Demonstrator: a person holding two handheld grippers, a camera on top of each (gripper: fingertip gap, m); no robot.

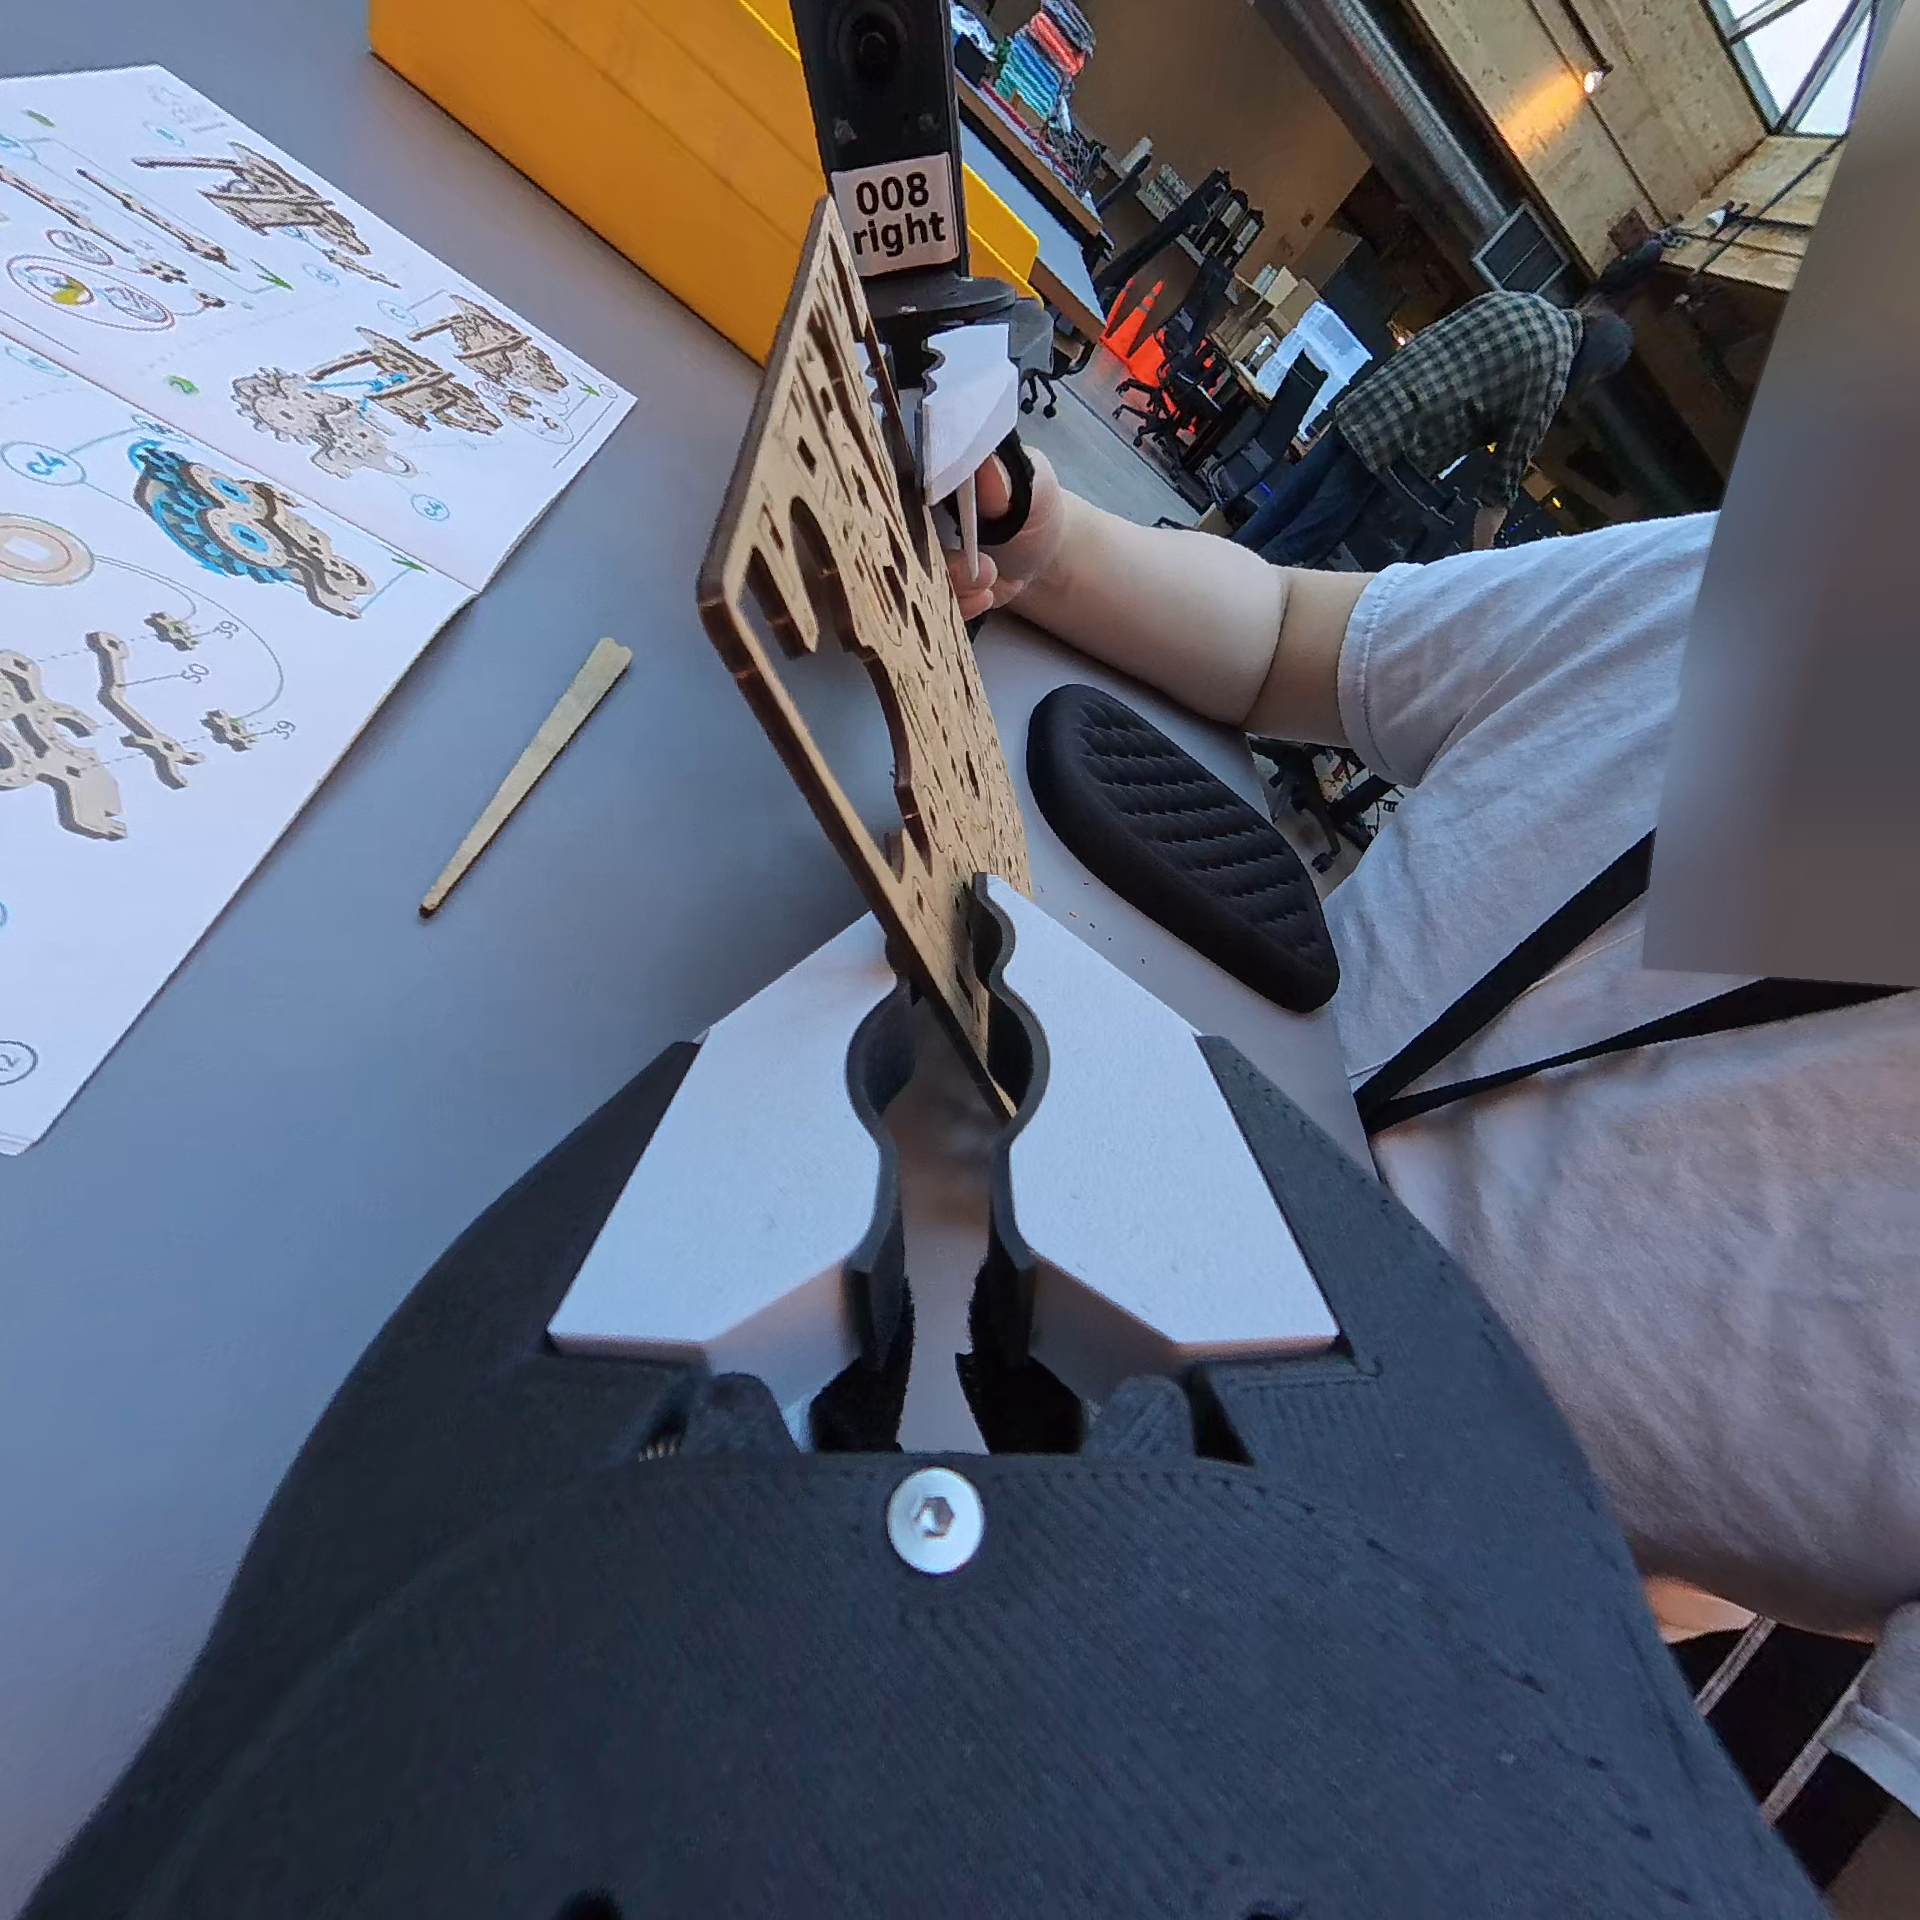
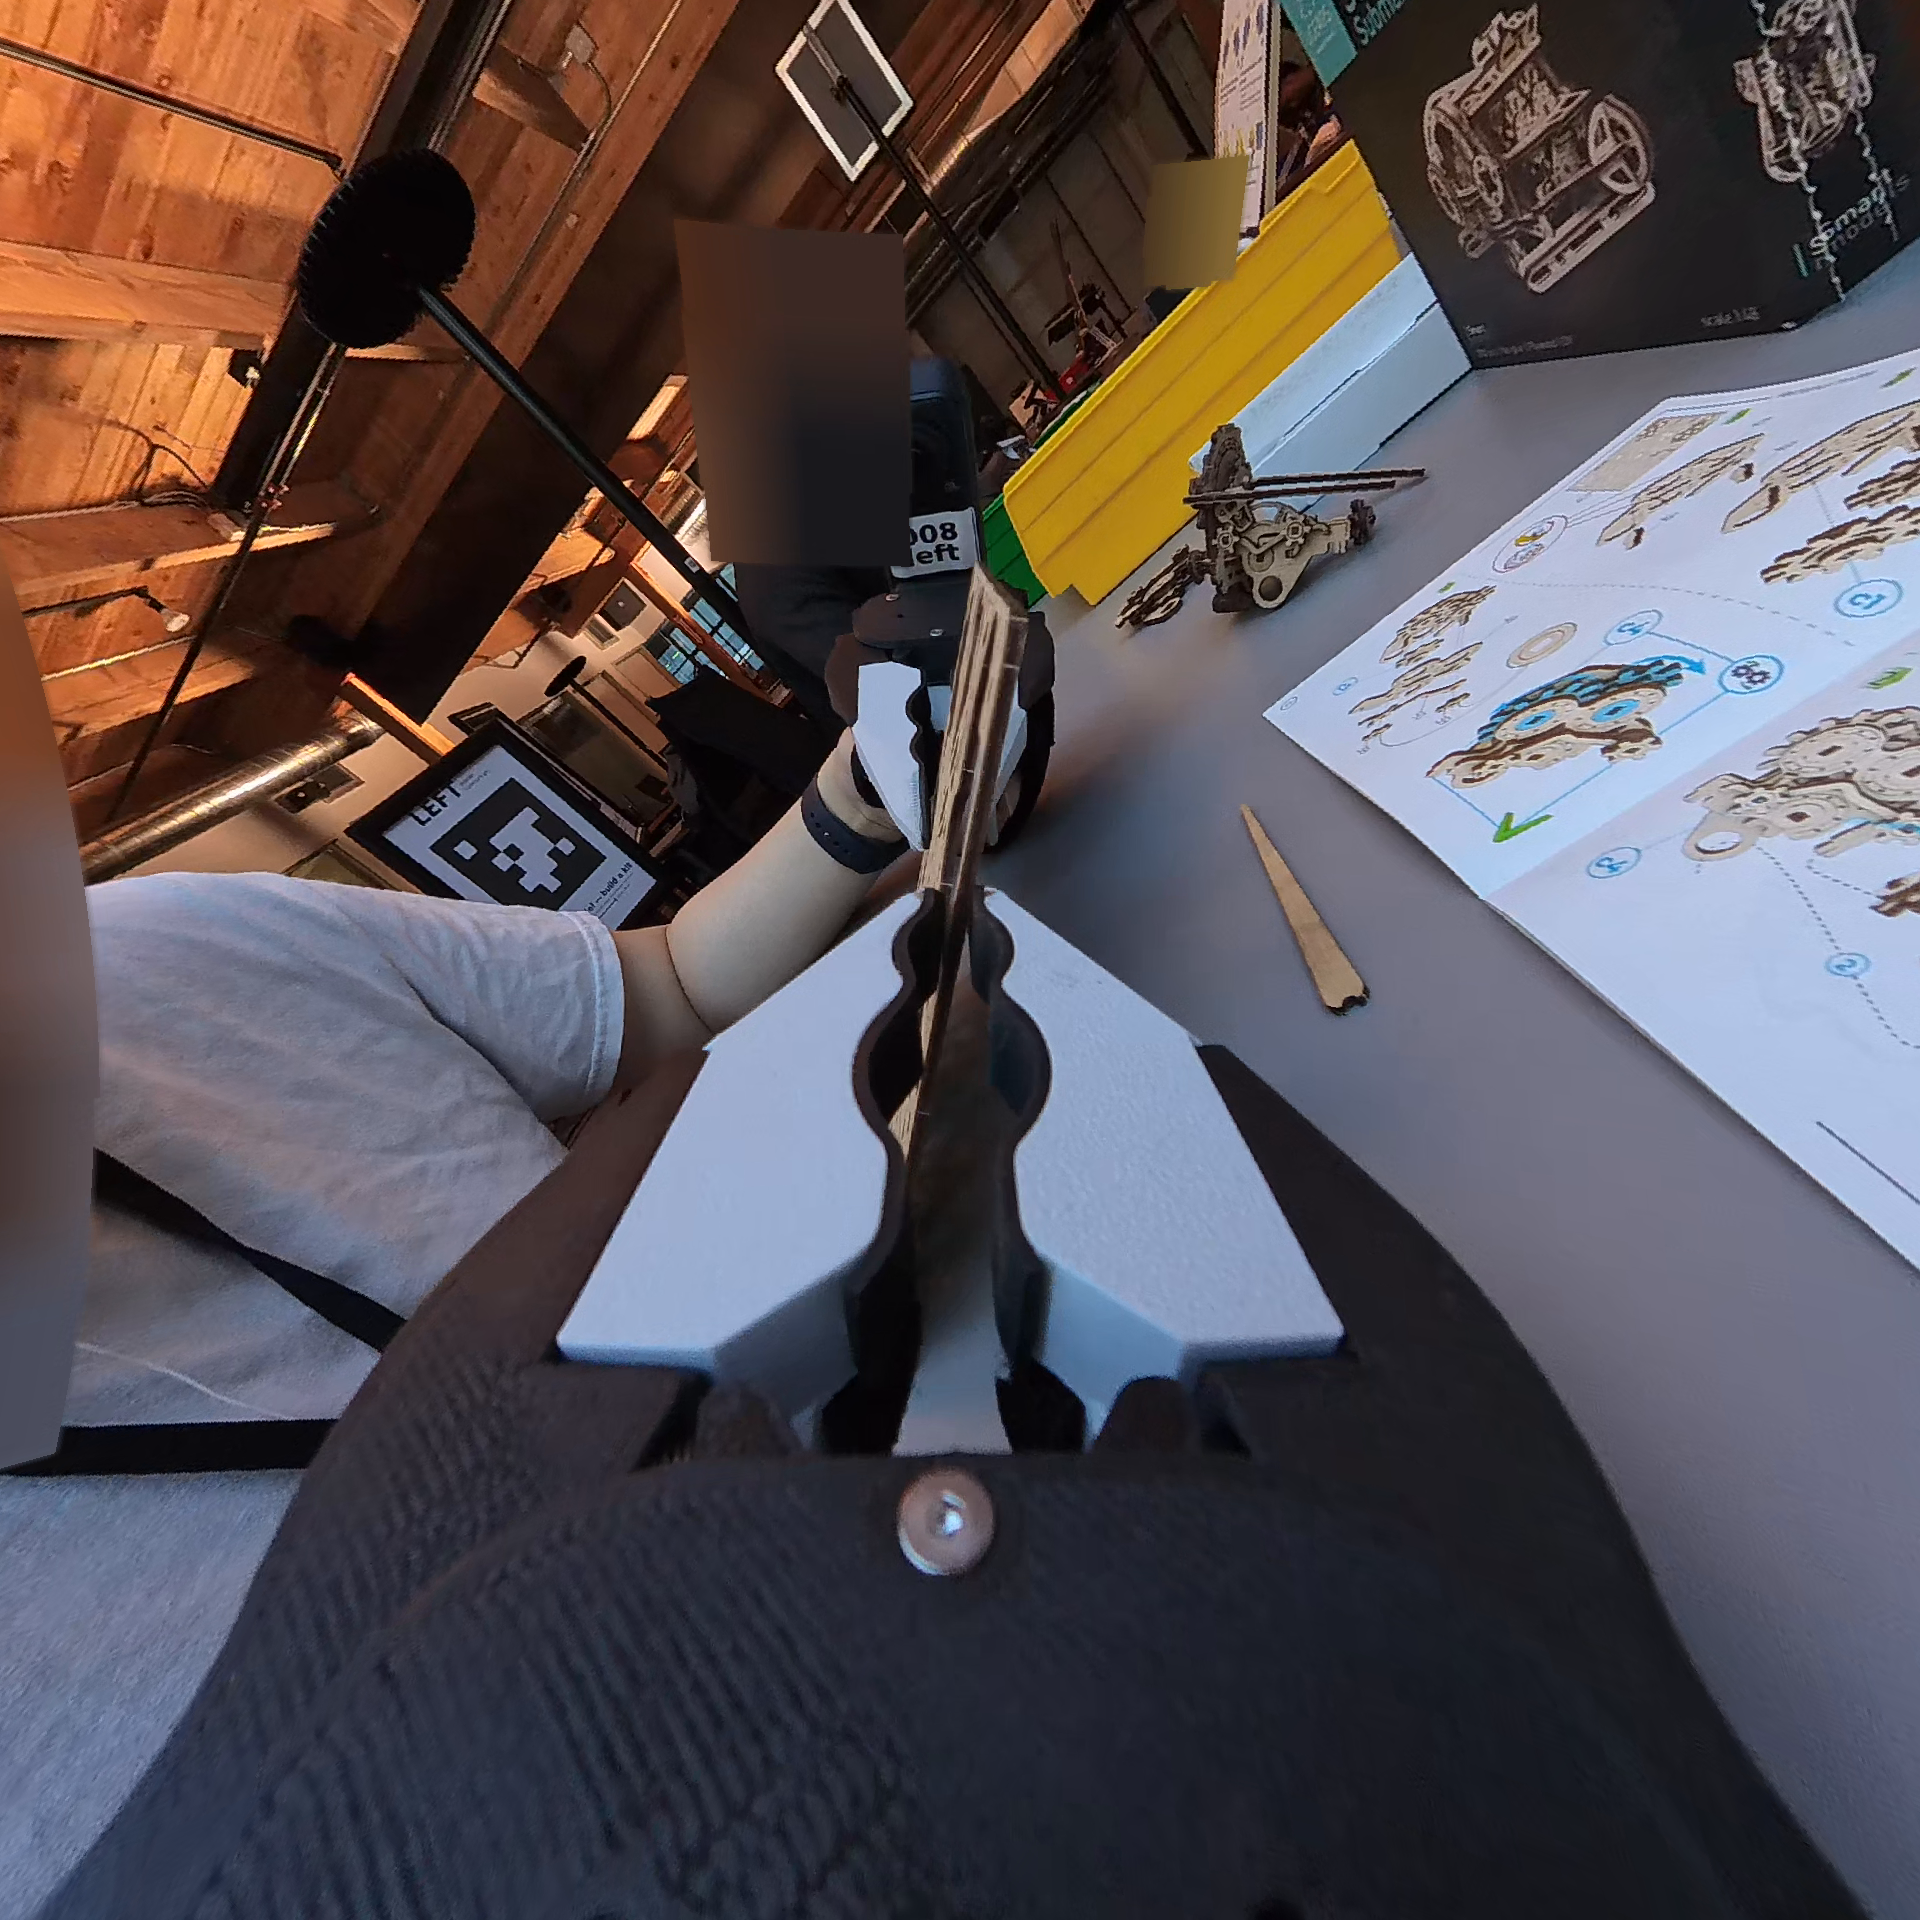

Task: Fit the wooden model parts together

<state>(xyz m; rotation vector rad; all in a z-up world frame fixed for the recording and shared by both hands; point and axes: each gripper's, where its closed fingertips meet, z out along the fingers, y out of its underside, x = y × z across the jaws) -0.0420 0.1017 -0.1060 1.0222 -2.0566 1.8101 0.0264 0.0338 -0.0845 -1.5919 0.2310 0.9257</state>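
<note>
Two handheld grippers hold one laser-cut wooden parts sheet between them, raised on edge above a grey table. The left gripper is closed on the sheet's near corner; the right gripper is closed on the opposite end. Each shows beyond the sheet in the other's view. On the table lie an open instruction booklet, a thin wooden stick beside it, and a partly built wooden model near a yellow bin.
</note>
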